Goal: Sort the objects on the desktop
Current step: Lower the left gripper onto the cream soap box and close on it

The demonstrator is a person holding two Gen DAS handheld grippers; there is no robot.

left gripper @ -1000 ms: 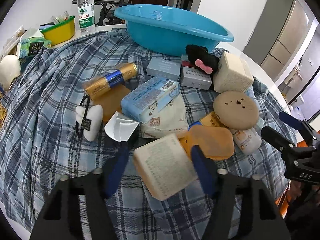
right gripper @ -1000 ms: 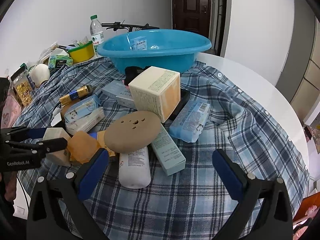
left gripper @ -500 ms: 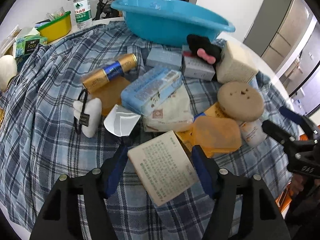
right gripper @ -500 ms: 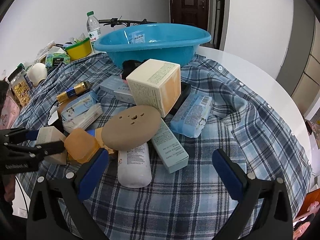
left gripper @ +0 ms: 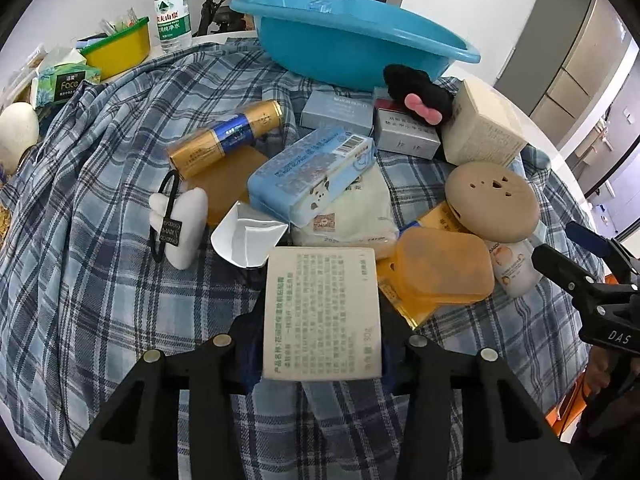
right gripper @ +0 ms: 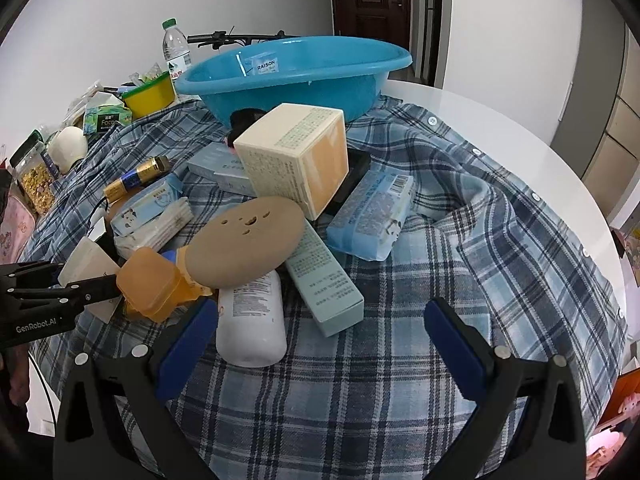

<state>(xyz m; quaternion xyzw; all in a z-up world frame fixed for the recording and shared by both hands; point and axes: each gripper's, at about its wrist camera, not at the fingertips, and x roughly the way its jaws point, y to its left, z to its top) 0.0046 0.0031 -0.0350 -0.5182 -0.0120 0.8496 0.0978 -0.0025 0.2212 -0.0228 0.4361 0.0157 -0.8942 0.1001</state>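
Cream printed box (left gripper: pixel 322 312) clamped in left claw (left gripper: pixel 320 344), hemmed by orange plastic case (left gripper: pixel 444 266) and white paper wedge (left gripper: pixel 248 236). Right claw (right gripper: pixel 320 344) held apart above white bottle (right gripper: pixel 252 320).

bright even indoor light, sharp focus, dark fisheye-curved corners.

basin sticker (right gripper: pixel 265 65): raison | tissue pack (left gripper: pixel 64 85): face | left gripper (right gripper: pixel 76 286): genrobot.ai

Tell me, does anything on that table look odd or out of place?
Yes: the cream cube box sits tilted on the pile, one corner propped on the tan round disc. The tablecloth is really a button-up plaid shirt. A flat white packet lies torn open.
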